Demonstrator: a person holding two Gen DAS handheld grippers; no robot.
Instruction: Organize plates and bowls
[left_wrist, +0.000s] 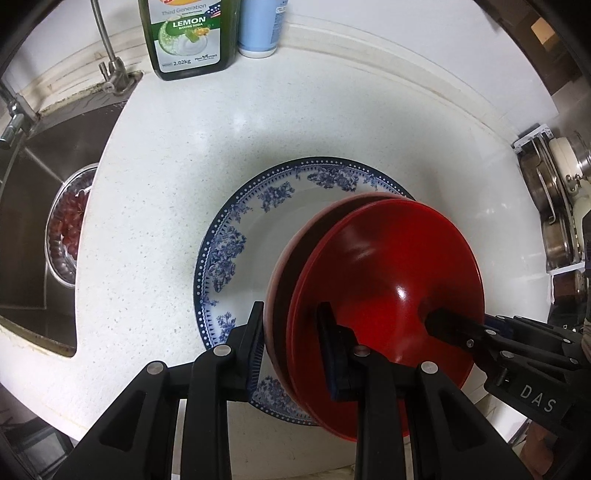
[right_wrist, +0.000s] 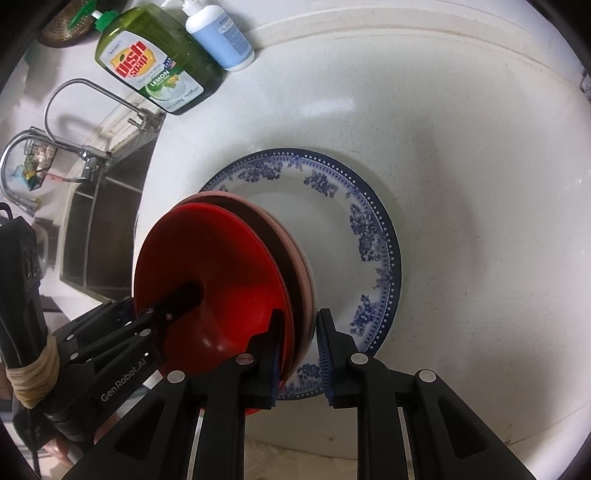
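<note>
— Holding what, exactly?
— My left gripper pinches the near rim of a red bowl nested in a pink one, both tilted on edge above the blue-and-white floral plate on the white counter.
— And your right?
— My right gripper straddles the same rims from the opposite side; its outer pad stands just apart from the pink bowl, so jaws spread
</note>
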